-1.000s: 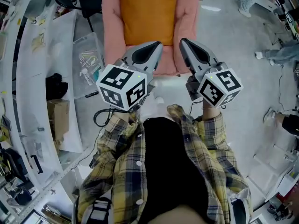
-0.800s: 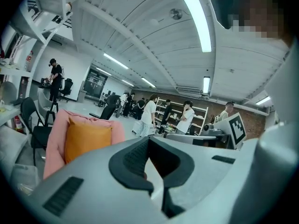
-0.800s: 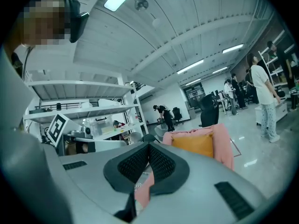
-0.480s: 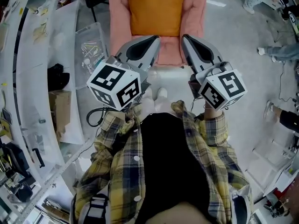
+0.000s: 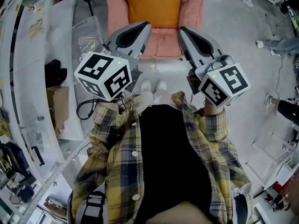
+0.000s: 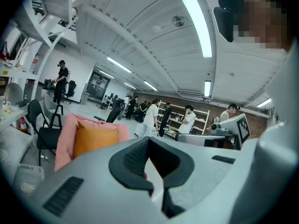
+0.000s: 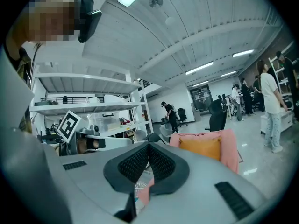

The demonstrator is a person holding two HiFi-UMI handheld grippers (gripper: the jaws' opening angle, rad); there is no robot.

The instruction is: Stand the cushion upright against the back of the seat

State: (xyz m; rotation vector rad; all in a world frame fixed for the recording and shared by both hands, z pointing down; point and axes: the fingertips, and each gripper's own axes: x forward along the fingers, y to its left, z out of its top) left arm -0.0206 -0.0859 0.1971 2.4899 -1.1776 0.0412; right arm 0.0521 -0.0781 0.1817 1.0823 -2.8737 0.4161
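Since a second ago the left tool (image 5: 142, 29) has slid toward the left edge of the head view, and a pair of white shoes (image 5: 154, 85) has come into sight between the two tools. A pale grey floor (image 5: 233, 36) fills most of that view, with a curved white counter (image 5: 28, 78) running down its left side. At the top, well ahead of the person, stands a pink armchair (image 5: 117, 13), also seen in the left gripper view (image 6: 65, 139) and the right gripper view (image 7: 229, 148). The orange cushion (image 5: 154, 3) is on its seat, standing upright against the backrest, with the pink back showing above it (image 6: 93, 141) (image 7: 200, 147). The person's yellow plaid shirt (image 5: 117, 157) fills the lower middle. The right tool (image 5: 183, 30) is held level with the left one, both pointing toward the armchair with their tips over the front edge of the seat in the head view, apart from the cushion. Each tool's jaws are closed tip to tip with nothing between the pads, as its own view shows (image 6: 148, 141) (image 7: 148, 146). A marker cube (image 5: 103, 75) rides on the left tool and another (image 5: 223, 84) on the right. Beside the armchair a clear plastic bin (image 5: 88, 41) sits on the floor, and nearer the person a cardboard box (image 5: 58, 111) lies by the counter.
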